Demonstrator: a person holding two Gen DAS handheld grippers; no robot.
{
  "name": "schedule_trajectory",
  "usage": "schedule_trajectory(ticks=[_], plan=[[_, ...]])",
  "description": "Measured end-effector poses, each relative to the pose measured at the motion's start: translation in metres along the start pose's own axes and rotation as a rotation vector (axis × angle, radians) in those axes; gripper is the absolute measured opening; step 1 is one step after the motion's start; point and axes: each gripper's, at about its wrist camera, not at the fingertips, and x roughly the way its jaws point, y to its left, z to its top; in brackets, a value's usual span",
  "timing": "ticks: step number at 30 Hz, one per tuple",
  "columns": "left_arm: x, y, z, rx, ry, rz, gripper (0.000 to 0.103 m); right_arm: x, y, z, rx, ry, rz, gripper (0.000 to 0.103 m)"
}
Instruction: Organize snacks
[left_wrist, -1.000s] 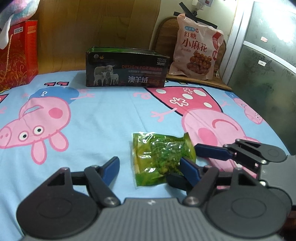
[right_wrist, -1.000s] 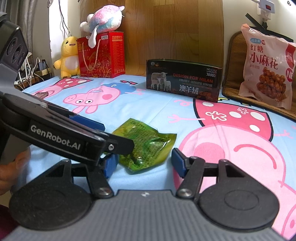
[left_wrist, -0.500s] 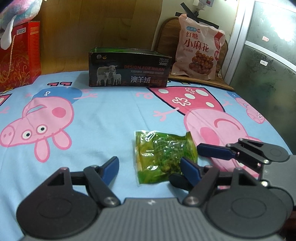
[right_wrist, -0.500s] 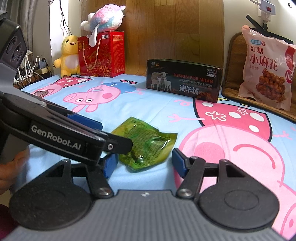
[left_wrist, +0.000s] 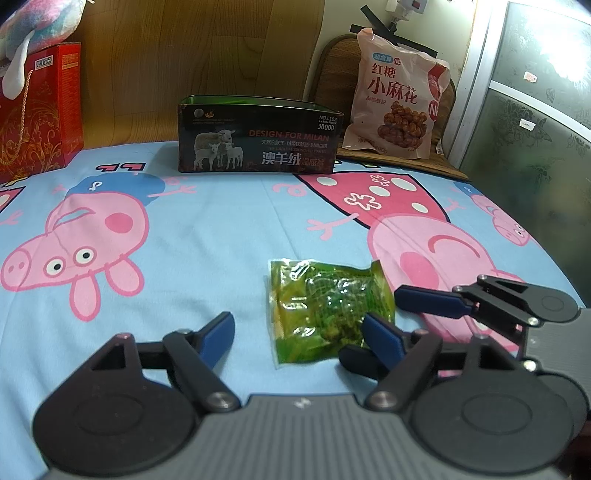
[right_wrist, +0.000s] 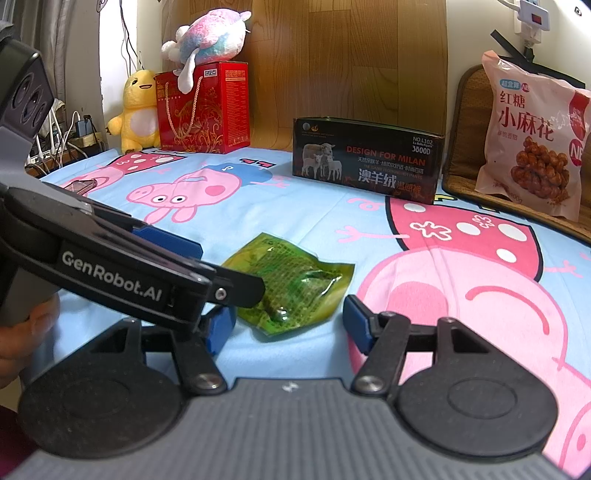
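Both grippers low over the green packet, nothing held yet.

My left gripper (left_wrist: 299, 332) has its jaws opening – wider than a second ago – with the packet (left_wrist: 327, 310) lying flat on the sheet (left_wrist: 221, 229), just off its right finger and pressed by no pad. My right gripper (right_wrist: 288, 321) stands part open and empty, the packet just ahead between its fingers; neither hand has shifted. I judge the widening sets up a pickup. Farther back the open dark box (left_wrist: 258, 138) stands upright on the sheet, well apart – the likely place for it – and beyond it a pink bag (left_wrist: 397, 99) leans against a chair.
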Motion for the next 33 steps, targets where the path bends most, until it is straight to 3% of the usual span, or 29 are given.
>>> schedule_trajectory(ticks=[33], plan=[[0.0, -0.0008, -0.0013, -0.002, -0.001, 0.0, 0.081, 0.0004, 0.0004, -0.0005, -0.002, 0.0, -0.001, 0.067]])
